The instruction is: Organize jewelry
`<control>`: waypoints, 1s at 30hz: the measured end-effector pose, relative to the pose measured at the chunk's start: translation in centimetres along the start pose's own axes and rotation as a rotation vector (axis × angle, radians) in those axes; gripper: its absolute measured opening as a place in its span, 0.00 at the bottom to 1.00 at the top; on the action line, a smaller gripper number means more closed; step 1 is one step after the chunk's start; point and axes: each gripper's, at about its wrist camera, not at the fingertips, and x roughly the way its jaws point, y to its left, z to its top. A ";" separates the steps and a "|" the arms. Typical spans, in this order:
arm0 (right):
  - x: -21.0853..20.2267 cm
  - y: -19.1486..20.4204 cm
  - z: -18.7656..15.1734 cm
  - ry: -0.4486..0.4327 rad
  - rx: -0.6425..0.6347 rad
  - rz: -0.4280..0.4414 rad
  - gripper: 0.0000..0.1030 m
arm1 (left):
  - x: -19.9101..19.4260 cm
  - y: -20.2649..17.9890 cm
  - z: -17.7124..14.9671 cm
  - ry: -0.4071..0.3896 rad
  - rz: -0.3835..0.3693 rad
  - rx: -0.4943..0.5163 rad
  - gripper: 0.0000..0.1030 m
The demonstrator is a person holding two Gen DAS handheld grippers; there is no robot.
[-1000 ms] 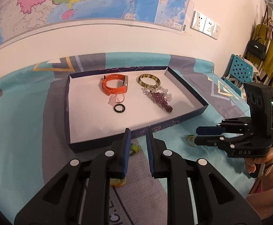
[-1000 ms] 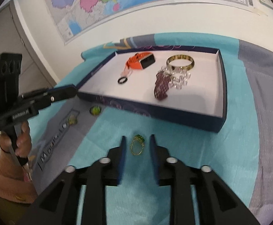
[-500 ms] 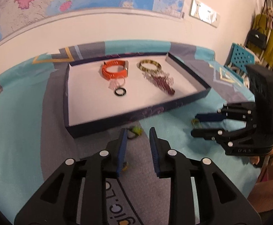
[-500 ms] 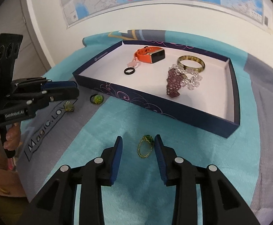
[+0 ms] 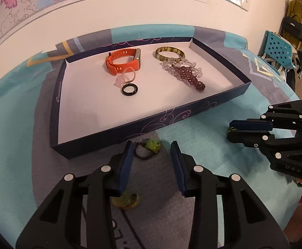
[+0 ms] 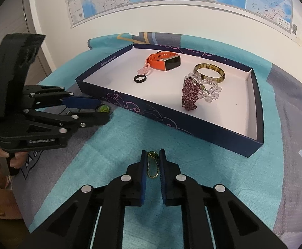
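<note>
Left wrist view: left gripper [image 5: 152,148] with blue pads spread wide on either side of a green-stone ring on a dark band [image 5: 149,147], which lies on the teal-and-grey cloth [image 5: 12,145] just near of the navy shallow tray [image 5: 171,120]; in the tray, orange watch band [image 5: 123,61], black ring [image 5: 130,89], amber bangle [image 5: 169,53], maroon bead bracelet [image 5: 190,76]. Right wrist view: right gripper [image 6: 153,157] with pads narrowed around a thin gold chain with green stone [image 6: 152,164] on the cloth, contact not discernible, near of the tray.

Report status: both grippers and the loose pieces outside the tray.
Left gripper open, green ring between its fingers on the cloth. Right gripper narrowed around gold chain, grip unconfirmed. Tray just ahead, path unobstructed.
</note>
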 end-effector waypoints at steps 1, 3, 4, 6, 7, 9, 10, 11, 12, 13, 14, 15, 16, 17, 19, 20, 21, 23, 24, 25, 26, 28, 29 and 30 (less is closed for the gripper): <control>0.0 -0.1 0.0 -0.002 0.004 0.002 0.09 | 0.0 -0.1 0.0 -0.001 -0.001 0.000 0.31; -0.1 -0.2 0.0 -0.009 0.011 0.009 0.09 | -0.1 0.0 0.0 -0.002 -0.010 -0.010 0.24; -0.2 -0.2 0.0 -0.011 0.015 0.012 0.09 | -0.2 0.0 -0.1 -0.004 -0.010 -0.012 0.23; -0.3 -0.3 0.0 -0.018 0.023 0.020 0.09 | -0.2 0.0 -0.1 -0.007 -0.006 -0.015 0.23; -0.4 -0.4 0.0 -0.021 0.026 0.023 0.09 | -0.3 0.0 -0.2 -0.008 -0.008 -0.019 0.23; -0.6 -0.5 0.0 -0.029 0.037 0.037 0.09 | -0.6 0.0 -0.3 -0.013 -0.017 -0.027 0.22; -0.7 -0.6 0.1 -0.034 0.042 0.044 0.09 | -0.7 0.0 -0.3 -0.018 -0.021 -0.033 0.22; -0.9 -0.7 0.1 -0.039 0.045 0.046 0.09 | -0.9 0.1 -0.3 -0.021 -0.027 -0.038 0.22; -1.1 -0.8 0.2 -0.046 0.051 0.052 0.09 | -1.0 0.1 -0.3 -0.024 -0.033 -0.043 0.22; -1.2 -0.8 0.3 -0.051 0.056 0.057 0.09 | -1.2 0.1 -0.3 -0.028 -0.038 -0.047 0.22; -1.4 -0.9 0.4 -0.057 0.060 0.060 0.09 | -1.3 0.2 -0.3 -0.033 -0.040 -0.050 0.22; -1.6 -0.9 0.5 -0.062 0.061 0.059 0.09 | -1.6 0.2 -0.2 -0.041 -0.045 -0.054 0.22; -1.8 -1.0 0.6 -0.069 0.065 0.059 0.09 | -1.8 0.2 -0.1 -0.048 -0.052 -0.056 0.22; -2.0 -1.1 0.7 -0.076 0.071 0.064 0.09 | -2.2 0.3 0.0 -0.058 -0.056 -0.060 0.22; -2.2 -1.4 0.9 -0.085 0.078 0.069 0.09 | -2.8 0.2 0.3 -0.075 -0.056 -0.059 0.22; -2.3 -1.5 1.1 -0.091 0.081 0.066 0.09 | -3.1 0.2 0.4 -0.085 -0.058 -0.058 0.22; -2.4 -1.5 1.2 -0.095 0.082 0.064 0.09 | -3.4 0.2 0.5 -0.093 -0.059 -0.059 0.22; -2.7 -1.7 1.4 -0.107 0.085 0.059 0.09 | -3.9 0.1 0.9 -0.110 -0.067 -0.056 0.23; -2.9 -1.9 1.7 -0.116 0.086 0.059 0.09 | -4.1 0.1 1.0 -0.116 -0.067 -0.054 0.23; -2.9 -1.9 1.8 -0.121 0.087 0.057 0.09 | -4.2 0.0 1.2 -0.123 -0.066 -0.052 0.23; -3.0 -2.1 2.1 -0.126 0.088 0.054 0.09 | -4.4 0.0 1.4 -0.131 -0.067 -0.051 0.23; -2.9 -2.2 2.5 -0.132 0.089 0.049 0.09 | -4.7 0.0 1.7 -0.142 -0.068 -0.052 0.23; -2.9 -2.3 2.6 -0.135 0.090 0.048 0.09 | -4.7 -0.1 1.9 -0.147 -0.069 -0.052 0.23; -2.8 -2.4 2.8 -0.138 0.091 0.048 0.09 | -4.8 -0.1 2.0 -0.150 -0.069 -0.052 0.23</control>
